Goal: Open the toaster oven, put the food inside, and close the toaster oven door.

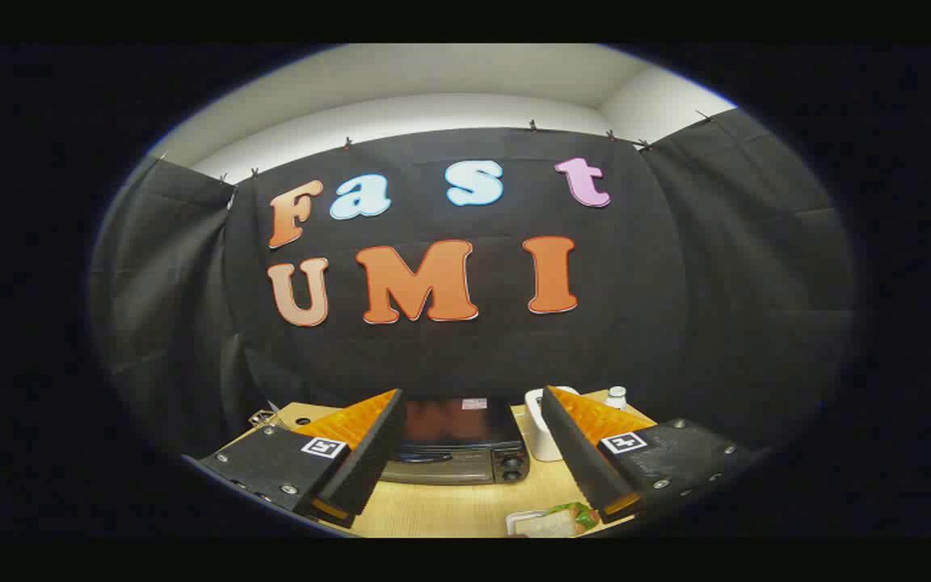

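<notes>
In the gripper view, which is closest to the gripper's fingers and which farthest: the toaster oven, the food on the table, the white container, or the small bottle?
The gripper is open, holding nothing.
1. The food: on the table, low by the right finger.
2. The toaster oven: ahead, seen between the fingers.
3. The white container: right of the oven; too close to the oven to rank surely.
4. The small bottle: farthest, beyond the right finger.

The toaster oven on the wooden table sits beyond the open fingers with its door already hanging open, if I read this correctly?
Not quite: in the gripper view the toaster oven has its door shut. It does sit on the wooden table, beyond the open gripper.
</notes>
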